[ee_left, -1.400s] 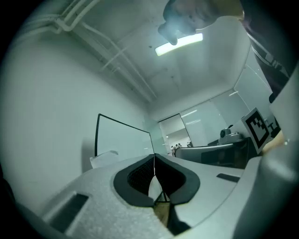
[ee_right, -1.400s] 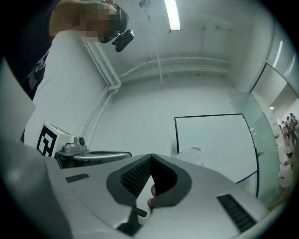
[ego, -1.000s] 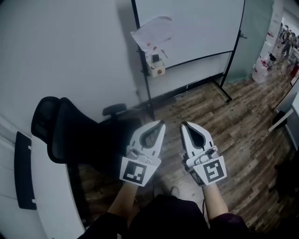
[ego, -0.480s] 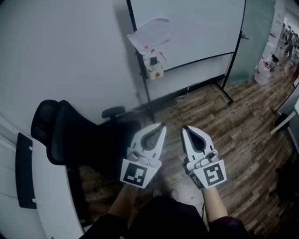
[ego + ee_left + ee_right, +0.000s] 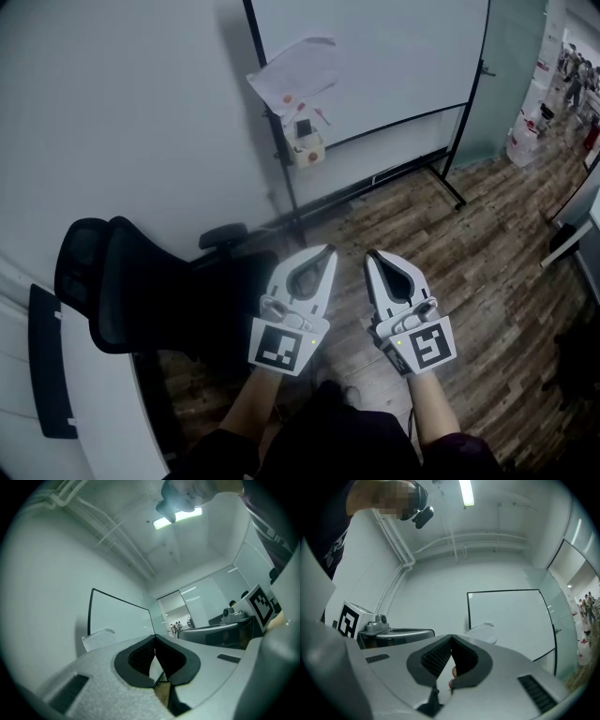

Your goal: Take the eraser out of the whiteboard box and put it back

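Observation:
The whiteboard (image 5: 375, 56) stands on a black frame against the wall ahead. A small cream whiteboard box (image 5: 307, 147) hangs on its left post, with a dark item, likely the eraser (image 5: 302, 127), sticking up in it. A crumpled white sheet (image 5: 291, 70) hangs above the box. My left gripper (image 5: 324, 251) and right gripper (image 5: 372, 255) are held side by side well short of the board, both shut and empty. In the left gripper view the left gripper (image 5: 154, 637) points toward the whiteboard (image 5: 119, 616). In the right gripper view the right gripper (image 5: 451, 637) also faces the whiteboard (image 5: 511, 620).
A black office chair (image 5: 141, 281) stands just left of my hands, beside a white desk (image 5: 94, 403) that carries a dark flat object (image 5: 47, 366). The whiteboard stand's foot (image 5: 452, 189) reaches onto the wood floor. A white container (image 5: 525, 136) stands far right.
Both grippers have moved a little forward toward the whiteboard, still shut and side by side. The board, box and chair now sit slightly further left in the head view.

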`<state>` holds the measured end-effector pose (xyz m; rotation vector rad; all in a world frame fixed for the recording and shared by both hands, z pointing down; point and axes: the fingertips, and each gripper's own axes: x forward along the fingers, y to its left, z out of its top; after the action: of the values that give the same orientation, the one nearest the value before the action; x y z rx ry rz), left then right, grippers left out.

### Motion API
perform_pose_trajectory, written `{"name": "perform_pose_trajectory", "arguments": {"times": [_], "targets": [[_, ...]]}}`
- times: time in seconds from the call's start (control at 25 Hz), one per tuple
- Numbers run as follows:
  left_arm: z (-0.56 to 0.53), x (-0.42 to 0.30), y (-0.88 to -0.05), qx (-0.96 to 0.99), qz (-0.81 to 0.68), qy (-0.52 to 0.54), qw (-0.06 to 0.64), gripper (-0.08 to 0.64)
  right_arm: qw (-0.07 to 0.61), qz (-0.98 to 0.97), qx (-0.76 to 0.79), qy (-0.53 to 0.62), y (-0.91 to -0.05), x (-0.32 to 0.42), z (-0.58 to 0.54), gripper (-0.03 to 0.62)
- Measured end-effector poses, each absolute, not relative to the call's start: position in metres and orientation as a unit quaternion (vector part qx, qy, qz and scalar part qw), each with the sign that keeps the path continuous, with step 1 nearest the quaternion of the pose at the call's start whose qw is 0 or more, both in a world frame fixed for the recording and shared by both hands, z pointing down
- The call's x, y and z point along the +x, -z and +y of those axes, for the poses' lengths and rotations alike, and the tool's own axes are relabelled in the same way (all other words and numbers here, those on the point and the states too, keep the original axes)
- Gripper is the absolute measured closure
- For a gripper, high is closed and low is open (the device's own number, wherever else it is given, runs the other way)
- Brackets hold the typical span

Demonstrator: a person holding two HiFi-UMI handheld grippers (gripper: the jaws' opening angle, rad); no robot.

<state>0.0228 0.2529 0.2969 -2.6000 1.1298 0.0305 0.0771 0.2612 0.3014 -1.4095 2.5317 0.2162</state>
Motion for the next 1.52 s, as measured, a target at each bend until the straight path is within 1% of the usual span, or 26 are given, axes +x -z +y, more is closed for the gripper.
{"name": "perform_pose_trajectory", "arguments": {"times": [0.32, 0.48, 0.6, 1.04, 1.16, 1.52], "targets": [[0.196, -0.004, -0.301, -0.911, 0.376, -0.013, 0.167, 0.555, 0.105, 0.862, -0.492, -0.057, -0.307, 0.044, 0.203, 0.589], [0.170, -0.020, -0.304, -0.914, 0.379, -0.019, 0.146, 0.555, 0.098, 0.861, -0.494, -0.073, -0.306, 0.030, 0.185, 0.589], [0.158, -0.022, -0.305, -0.915, 0.375, -0.022, 0.144, 0.555, 0.092, 0.860, -0.498, -0.071, -0.310, 0.028, 0.174, 0.589], [0.111, -0.015, -0.320, -0.919, 0.370, -0.020, 0.131, 0.555, 0.092, 0.858, -0.501, -0.063, -0.319, 0.035, 0.127, 0.589], [0.095, -0.006, -0.322, -0.920, 0.368, -0.016, 0.138, 0.555, 0.088, 0.858, -0.502, -0.065, -0.323, 0.043, 0.110, 0.589], [0.037, 0.026, -0.325, -0.914, 0.387, -0.014, 0.125, 0.555, 0.092, 0.866, -0.488, -0.057, -0.326, 0.077, 0.048, 0.589]]}}
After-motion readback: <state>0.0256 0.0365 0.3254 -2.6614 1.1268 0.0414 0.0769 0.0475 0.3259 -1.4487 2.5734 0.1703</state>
